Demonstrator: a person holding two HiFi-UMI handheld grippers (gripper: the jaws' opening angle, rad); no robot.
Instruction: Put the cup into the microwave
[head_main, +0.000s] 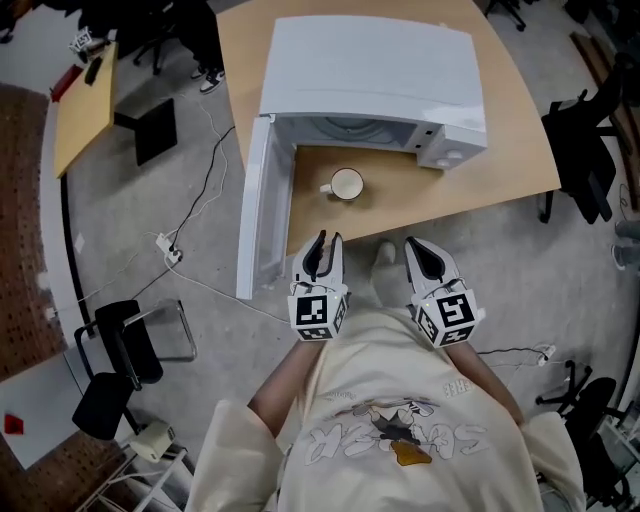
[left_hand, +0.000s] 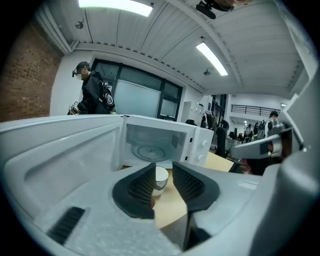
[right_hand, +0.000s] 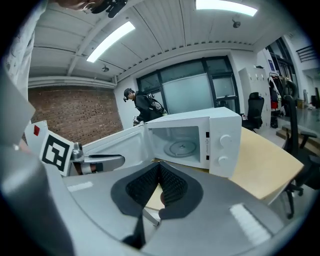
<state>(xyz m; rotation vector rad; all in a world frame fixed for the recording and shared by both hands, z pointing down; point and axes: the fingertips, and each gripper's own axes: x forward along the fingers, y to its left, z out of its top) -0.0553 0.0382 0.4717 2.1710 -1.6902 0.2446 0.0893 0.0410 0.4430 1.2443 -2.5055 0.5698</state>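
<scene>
fingers (left_hand: 142, 187) of l gripper (left_hand: 164, 167) apart, cup (head_main: 347, 185) outside open microwave (head_main: 370, 70).

The right gripper (right_hand: 160, 167) is seen with its black ribbed jaws brought together at the tips, and nothing is held between them. Beyond them a white microwave (right_hand: 220, 132) is set on a wooden table (right_hand: 260, 172), with its door (right_hand: 122, 145) swung wide to the left. A glass turntable (right_hand: 180, 148) is seen inside, and two knobs (right_hand: 223, 141) are mounted on the right panel. The left gripper (right_hand: 112, 160) is held at the left, in front of the door. A person in dark clothes (right_hand: 145, 106) is seen far behind, near a brick wall (right_hand: 75, 117).
</scene>
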